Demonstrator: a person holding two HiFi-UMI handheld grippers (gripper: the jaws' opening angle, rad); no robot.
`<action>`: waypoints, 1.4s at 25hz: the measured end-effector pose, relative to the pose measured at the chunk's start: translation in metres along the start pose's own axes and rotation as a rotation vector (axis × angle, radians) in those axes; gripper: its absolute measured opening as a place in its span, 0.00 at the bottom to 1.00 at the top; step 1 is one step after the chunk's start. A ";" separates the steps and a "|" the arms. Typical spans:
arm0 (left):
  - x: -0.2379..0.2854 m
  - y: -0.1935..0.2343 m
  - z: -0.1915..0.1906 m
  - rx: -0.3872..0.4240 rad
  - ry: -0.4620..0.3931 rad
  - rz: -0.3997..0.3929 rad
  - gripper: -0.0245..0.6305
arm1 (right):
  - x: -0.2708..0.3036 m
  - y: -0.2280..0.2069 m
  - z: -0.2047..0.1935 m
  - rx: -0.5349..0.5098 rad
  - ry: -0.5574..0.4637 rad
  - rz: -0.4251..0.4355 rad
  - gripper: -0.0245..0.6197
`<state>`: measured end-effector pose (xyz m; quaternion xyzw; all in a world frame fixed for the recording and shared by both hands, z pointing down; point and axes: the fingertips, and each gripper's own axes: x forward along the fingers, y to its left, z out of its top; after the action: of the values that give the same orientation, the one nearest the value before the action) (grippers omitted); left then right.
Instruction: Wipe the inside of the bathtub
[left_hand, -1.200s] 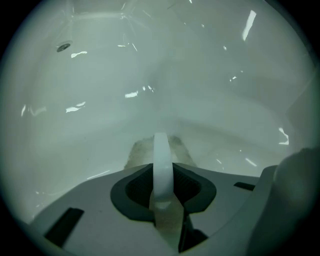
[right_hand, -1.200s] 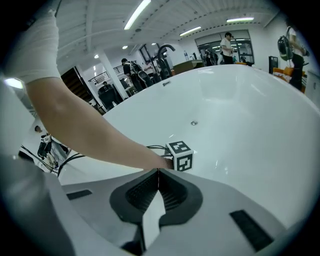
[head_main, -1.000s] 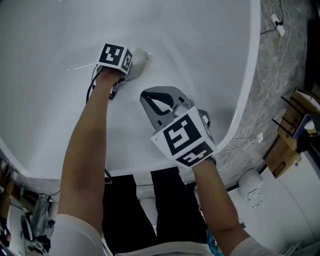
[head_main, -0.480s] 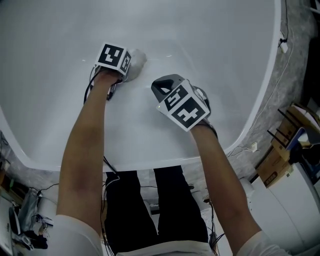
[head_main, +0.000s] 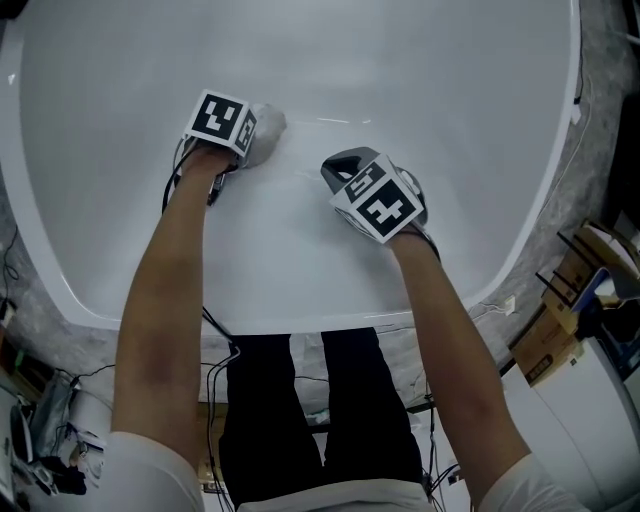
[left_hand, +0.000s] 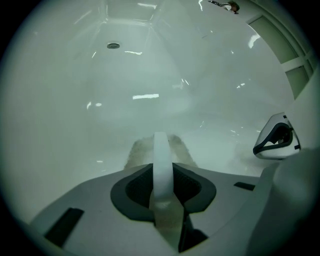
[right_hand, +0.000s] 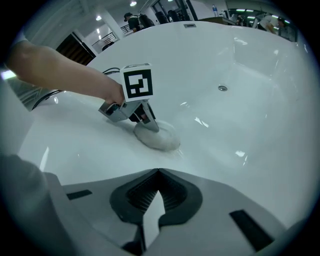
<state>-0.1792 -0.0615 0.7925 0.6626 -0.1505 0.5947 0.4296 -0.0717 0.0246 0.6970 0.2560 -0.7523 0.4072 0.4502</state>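
Over the white bathtub (head_main: 520, 230), head view: both arms reach in. The left gripper (head_main: 250, 140) presses a pale cloth (head_main: 268, 122) on the tub floor. The right gripper (head_main: 338, 170) is near it, not touching.

Left gripper view: fingers clenched on the cloth, a white fold pinched between them and the rest bunched ahead on the tub. It also shows the drain (left_hand: 113, 45) far ahead, which the head view doesn't.

Right gripper view: fingers clenched together with nothing between. Only here, the cloth lies flattened under the left gripper's marker cube (right_hand: 137, 82), with people (right_hand: 137, 20) beyond the rim.
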 end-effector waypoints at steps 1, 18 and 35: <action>-0.002 0.008 -0.002 0.007 0.007 0.013 0.19 | 0.004 0.001 0.001 -0.001 0.007 0.001 0.07; -0.046 0.059 -0.034 0.102 0.183 0.144 0.20 | -0.012 0.019 0.031 0.033 -0.025 -0.024 0.07; -0.174 -0.001 -0.065 0.044 -0.017 0.125 0.20 | -0.127 0.062 0.054 0.193 -0.183 -0.098 0.07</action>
<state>-0.2648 -0.0663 0.6277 0.6662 -0.1820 0.6182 0.3755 -0.0848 0.0152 0.5471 0.3707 -0.7342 0.4299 0.3725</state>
